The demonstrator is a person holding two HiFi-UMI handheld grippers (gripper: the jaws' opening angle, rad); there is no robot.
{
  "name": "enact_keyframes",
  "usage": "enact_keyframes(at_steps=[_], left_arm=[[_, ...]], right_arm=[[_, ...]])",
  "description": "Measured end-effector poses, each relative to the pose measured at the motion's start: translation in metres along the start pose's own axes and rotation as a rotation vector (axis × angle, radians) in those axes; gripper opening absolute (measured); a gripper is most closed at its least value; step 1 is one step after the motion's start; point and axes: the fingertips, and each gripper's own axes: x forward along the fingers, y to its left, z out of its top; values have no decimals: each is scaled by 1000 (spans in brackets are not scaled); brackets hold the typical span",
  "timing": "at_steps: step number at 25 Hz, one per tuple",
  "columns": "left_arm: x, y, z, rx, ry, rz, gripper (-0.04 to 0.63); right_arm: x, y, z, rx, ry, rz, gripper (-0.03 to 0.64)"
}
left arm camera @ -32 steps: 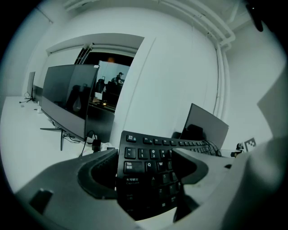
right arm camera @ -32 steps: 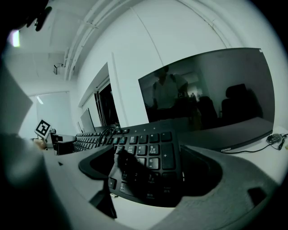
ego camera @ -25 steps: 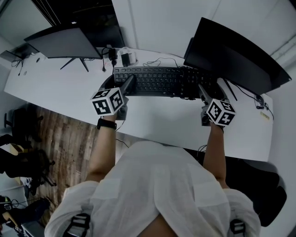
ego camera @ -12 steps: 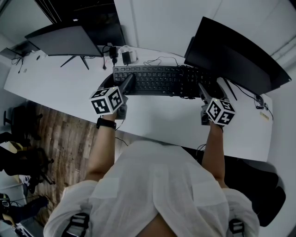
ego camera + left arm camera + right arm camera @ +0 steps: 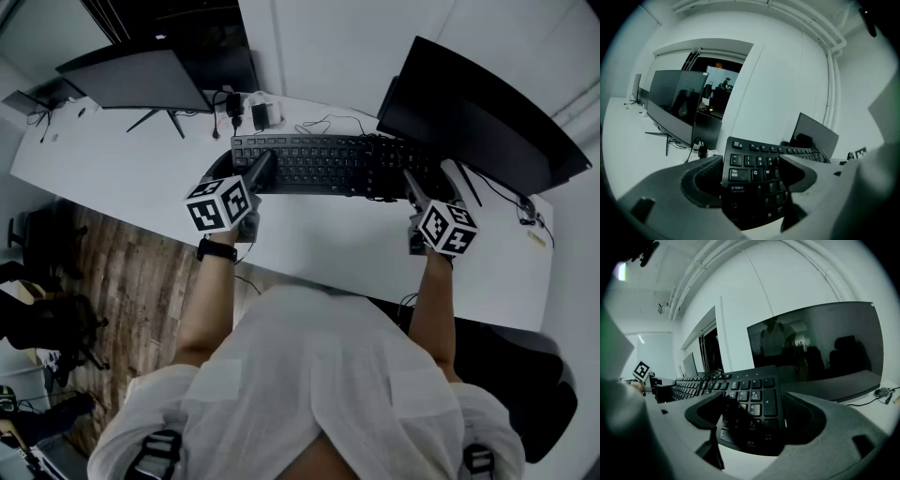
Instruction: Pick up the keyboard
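Observation:
A black keyboard (image 5: 328, 161) lies flat on the white desk (image 5: 122, 183), between two monitors. My left gripper (image 5: 242, 167) is at its left end. In the left gripper view the keyboard's (image 5: 757, 161) Tab and Caps Lock corner sits between the open jaws of that gripper (image 5: 750, 176), one jaw beside the end edge, the other over the keys. My right gripper (image 5: 433, 180) is at the right end. The number pad (image 5: 754, 392) lies between the wide jaws of the right gripper (image 5: 752, 411). I see no pad pressing on the keyboard.
A dark monitor (image 5: 141, 80) stands at the back left and a larger one (image 5: 478, 103) at the back right, close behind the keyboard. Cables and a small adapter (image 5: 258, 114) lie behind the keyboard. A small device (image 5: 527, 208) sits at the far right. The desk's front edge runs just below the grippers.

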Motion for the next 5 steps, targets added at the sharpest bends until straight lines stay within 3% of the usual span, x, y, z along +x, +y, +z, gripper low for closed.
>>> enact_keyframes(at_steps=[5], left_arm=[[-1, -1, 4, 4, -4, 5, 362]], right_arm=[[0, 0, 4, -6, -5, 3, 390]])
